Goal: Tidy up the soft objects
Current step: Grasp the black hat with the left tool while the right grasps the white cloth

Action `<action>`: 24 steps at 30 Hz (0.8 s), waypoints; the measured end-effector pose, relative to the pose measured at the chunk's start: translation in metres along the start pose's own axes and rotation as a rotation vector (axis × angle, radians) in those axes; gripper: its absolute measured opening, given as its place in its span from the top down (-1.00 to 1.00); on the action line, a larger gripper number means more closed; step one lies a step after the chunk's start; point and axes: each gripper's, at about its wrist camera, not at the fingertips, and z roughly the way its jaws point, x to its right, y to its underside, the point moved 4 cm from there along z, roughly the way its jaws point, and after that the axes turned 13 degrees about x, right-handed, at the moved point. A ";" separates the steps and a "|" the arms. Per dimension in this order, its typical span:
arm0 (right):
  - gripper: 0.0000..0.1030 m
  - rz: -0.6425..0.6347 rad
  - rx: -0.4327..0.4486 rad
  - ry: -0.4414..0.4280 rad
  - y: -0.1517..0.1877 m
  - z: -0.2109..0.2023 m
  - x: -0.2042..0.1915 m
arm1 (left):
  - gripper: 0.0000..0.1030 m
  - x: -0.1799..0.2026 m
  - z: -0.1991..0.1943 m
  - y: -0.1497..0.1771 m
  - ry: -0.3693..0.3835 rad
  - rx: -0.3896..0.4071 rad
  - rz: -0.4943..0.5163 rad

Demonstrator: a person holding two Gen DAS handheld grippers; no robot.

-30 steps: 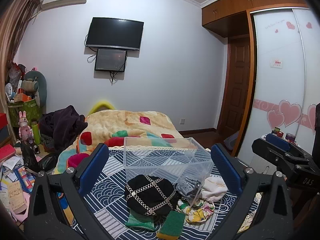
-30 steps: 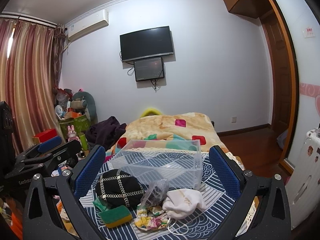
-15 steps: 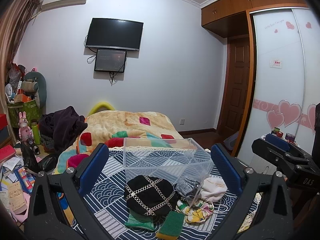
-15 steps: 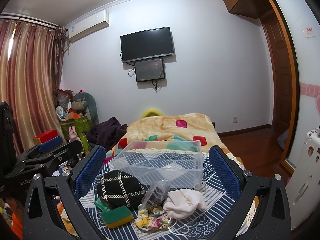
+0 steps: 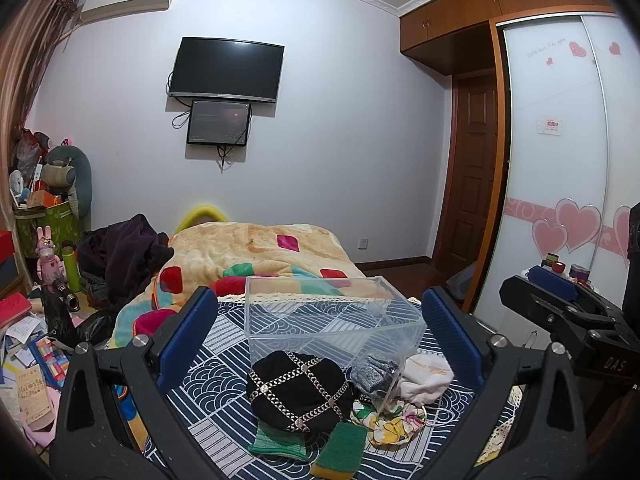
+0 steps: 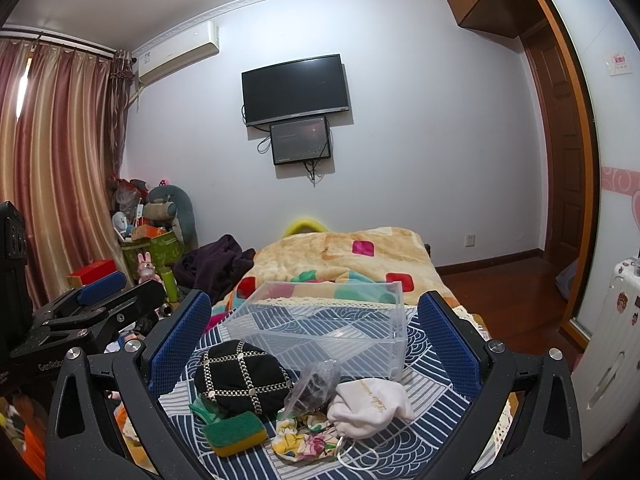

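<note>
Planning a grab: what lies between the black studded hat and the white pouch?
A clear plastic bag holding something dark and grey sits between the black studded hat and the white pouch, shown best in the right wrist view.

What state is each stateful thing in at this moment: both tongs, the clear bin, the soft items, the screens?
Left tongs: open, holding nothing.
Right tongs: open, holding nothing.
Clear bin: upright, lidless, empty.
Black studded hat: on the bed, outside the bin.
White pouch: on the bed, outside the bin.
Green sponge: on the bed, beside the hat.
TV: dark.
Small monitor: dimly lit.
</note>
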 end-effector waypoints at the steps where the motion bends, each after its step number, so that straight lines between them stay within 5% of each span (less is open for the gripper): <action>1: -1.00 0.000 0.002 0.001 0.000 0.000 0.000 | -1.00 0.000 0.000 0.000 -0.001 0.000 0.000; 11: -1.00 0.013 -0.037 -0.018 0.009 0.006 0.006 | -1.00 -0.010 0.018 0.020 -0.021 -0.096 0.008; 18: -1.00 0.007 -0.139 0.066 0.039 0.025 0.031 | -1.00 -0.030 0.045 0.060 -0.088 -0.218 -0.004; 24: -0.78 0.054 -0.261 0.091 0.069 0.040 0.051 | -0.62 -0.045 0.062 0.091 -0.100 -0.320 -0.048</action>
